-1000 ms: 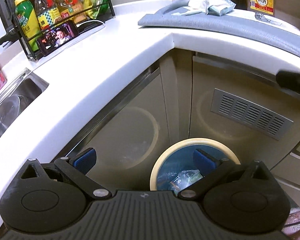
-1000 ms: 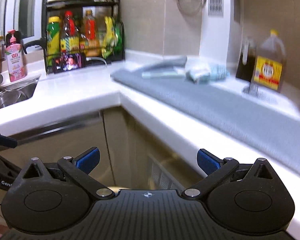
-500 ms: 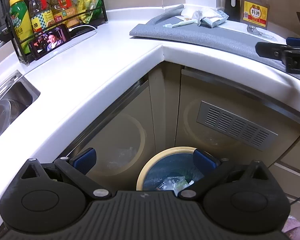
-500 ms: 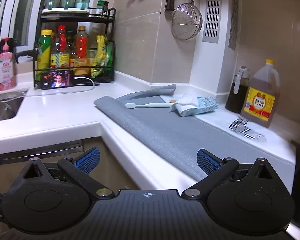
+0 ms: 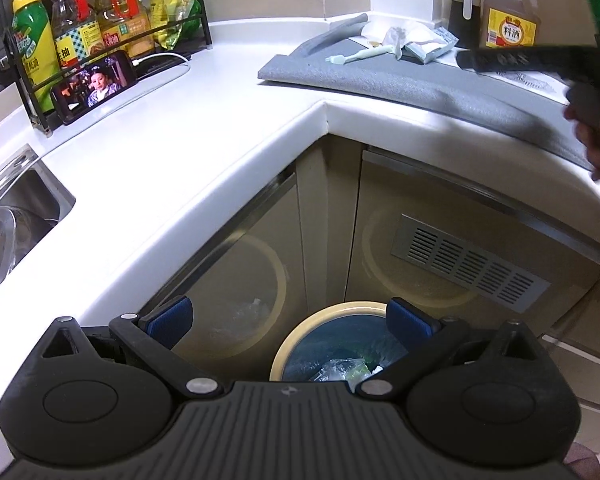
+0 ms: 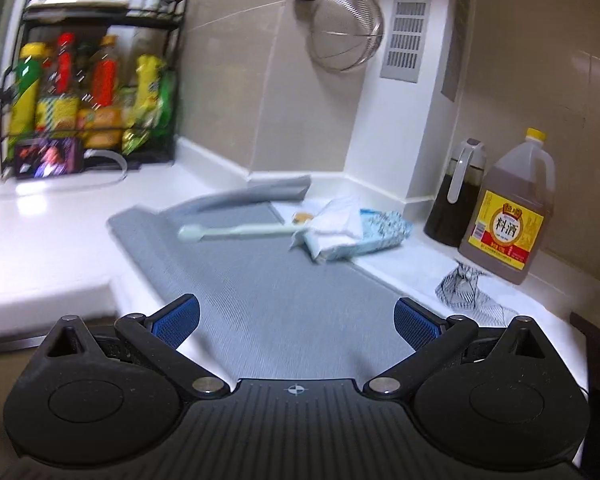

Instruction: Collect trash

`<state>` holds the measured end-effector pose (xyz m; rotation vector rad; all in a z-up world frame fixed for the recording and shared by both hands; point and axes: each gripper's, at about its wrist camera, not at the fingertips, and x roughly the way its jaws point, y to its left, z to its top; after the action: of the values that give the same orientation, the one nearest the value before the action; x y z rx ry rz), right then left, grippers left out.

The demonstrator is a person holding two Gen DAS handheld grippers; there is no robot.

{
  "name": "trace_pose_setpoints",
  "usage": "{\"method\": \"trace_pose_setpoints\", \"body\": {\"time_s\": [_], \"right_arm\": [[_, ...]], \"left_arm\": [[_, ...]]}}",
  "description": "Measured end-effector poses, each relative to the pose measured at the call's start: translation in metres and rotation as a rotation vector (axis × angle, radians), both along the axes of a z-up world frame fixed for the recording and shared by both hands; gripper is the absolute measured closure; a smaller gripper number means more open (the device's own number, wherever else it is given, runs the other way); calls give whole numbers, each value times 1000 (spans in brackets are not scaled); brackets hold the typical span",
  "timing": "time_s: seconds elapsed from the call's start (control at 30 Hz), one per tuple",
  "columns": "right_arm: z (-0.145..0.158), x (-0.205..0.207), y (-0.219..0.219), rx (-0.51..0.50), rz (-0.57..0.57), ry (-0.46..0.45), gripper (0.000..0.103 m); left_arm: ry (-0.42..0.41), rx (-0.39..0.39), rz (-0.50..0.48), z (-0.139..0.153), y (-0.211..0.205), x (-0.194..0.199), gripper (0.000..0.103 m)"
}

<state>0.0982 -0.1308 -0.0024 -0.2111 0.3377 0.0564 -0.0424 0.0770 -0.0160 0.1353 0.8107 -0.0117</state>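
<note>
A round bin (image 5: 300,336) with a cream rim and a blue liner stands on the floor at the cabinet corner, with crumpled wrappers (image 5: 340,368) inside. My left gripper (image 5: 290,318) hangs open above it, empty. On the grey mat (image 6: 268,280) lie a pale toothbrush (image 6: 236,231), a crumpled white tissue (image 6: 338,216) and a light blue packet (image 6: 364,236). My right gripper (image 6: 296,316) is open and empty over the mat's near end, short of those items. The same litter (image 5: 412,42) shows far off in the left wrist view.
A rack of bottles (image 5: 92,28) with a phone (image 5: 94,86) leaning on it stands at the back left. A sink (image 5: 16,216) is at the left. A dark jug (image 6: 456,196), a cooking wine bottle (image 6: 508,216) and a striped wrapper (image 6: 466,288) stand right of the mat.
My right gripper has risen from below the counter edge and moved forward over the grey mat toward the litter. The left gripper has pulled up and back a little from the bin.
</note>
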Motion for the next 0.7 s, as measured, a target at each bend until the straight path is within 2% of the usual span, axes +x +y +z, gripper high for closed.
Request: {"method": "trace_pose_setpoints", "body": {"time_s": [0.2, 0.3, 0.53, 0.7], "right_arm": [[7, 53, -6, 39, -13, -64, 0], [5, 81, -5, 3, -9, -107, 0], [8, 138, -13, 59, -50, -56, 0], [9, 161, -4, -16, -55, -67, 0]], "left_arm": [[-5, -8, 20, 7, 6, 6, 0], [-5, -12, 33, 9, 11, 8, 0], [7, -29, 70, 10, 21, 15, 0], [16, -31, 71, 10, 23, 21, 0]]}}
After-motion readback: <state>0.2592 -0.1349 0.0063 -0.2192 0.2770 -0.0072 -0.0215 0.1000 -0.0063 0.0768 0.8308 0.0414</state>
